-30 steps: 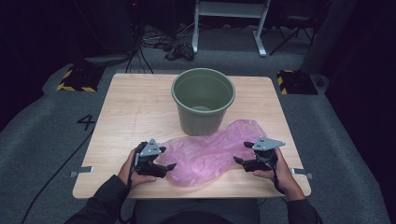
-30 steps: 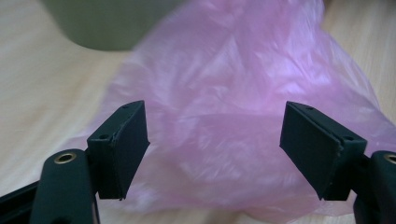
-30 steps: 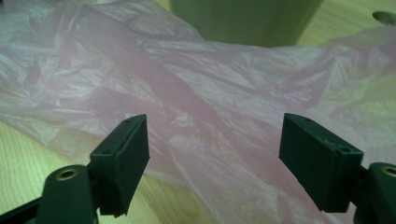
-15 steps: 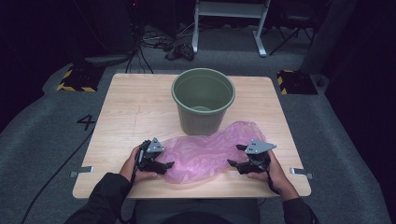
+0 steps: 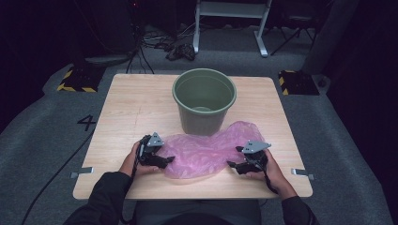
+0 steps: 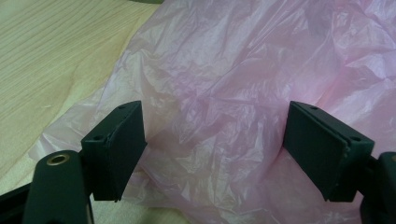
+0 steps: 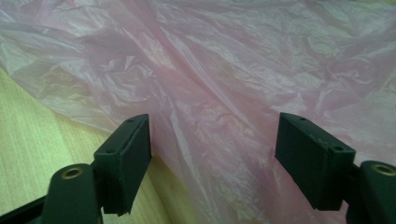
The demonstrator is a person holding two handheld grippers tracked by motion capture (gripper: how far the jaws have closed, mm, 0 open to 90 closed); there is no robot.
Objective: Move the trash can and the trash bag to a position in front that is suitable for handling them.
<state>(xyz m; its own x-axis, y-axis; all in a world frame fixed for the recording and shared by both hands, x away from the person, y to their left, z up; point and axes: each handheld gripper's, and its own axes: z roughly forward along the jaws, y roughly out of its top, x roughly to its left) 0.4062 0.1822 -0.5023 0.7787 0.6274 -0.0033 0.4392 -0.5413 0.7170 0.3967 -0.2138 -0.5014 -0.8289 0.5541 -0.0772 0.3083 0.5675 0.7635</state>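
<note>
Both tongs released, nothing clamped. Left gripper [image 5: 164,161] sits lower left of centre in the high view, at the left end of the pink plastic bag [image 5: 206,152]; in the left gripper view [image 6: 212,140] its jaws stand wide apart with wrinkled pink film between them and under them, film not pinched. Right gripper [image 5: 233,165] sits lower right of centre, at the bag's right end; in the right gripper view [image 7: 212,156] same story: jaws wide, film [image 7: 224,84] running between them, no grip.

Bag lies flat and crumpled on the wooden table [image 5: 136,108], in the lower middle of the high view, stretched left to right between the two grippers. Its upper right lobe bulges up toward the right of frame. Upper edge of the bag is just beside the base of the green bucket [image 5: 204,101]; can't tell if touching.

Bucket stands upright at centre frame, mouth open.

Left gripper view: bare table [image 6: 46,51] upper left, bag [image 6: 261,60] over the rest. Right gripper view: bare table [image 7: 28,135] lower left.

Person's hands and dark sleeves enter from the bottom edge, one on each gripper. Beyond the table: grey floor [image 5: 51,122] with a "4" marked at left.
</note>
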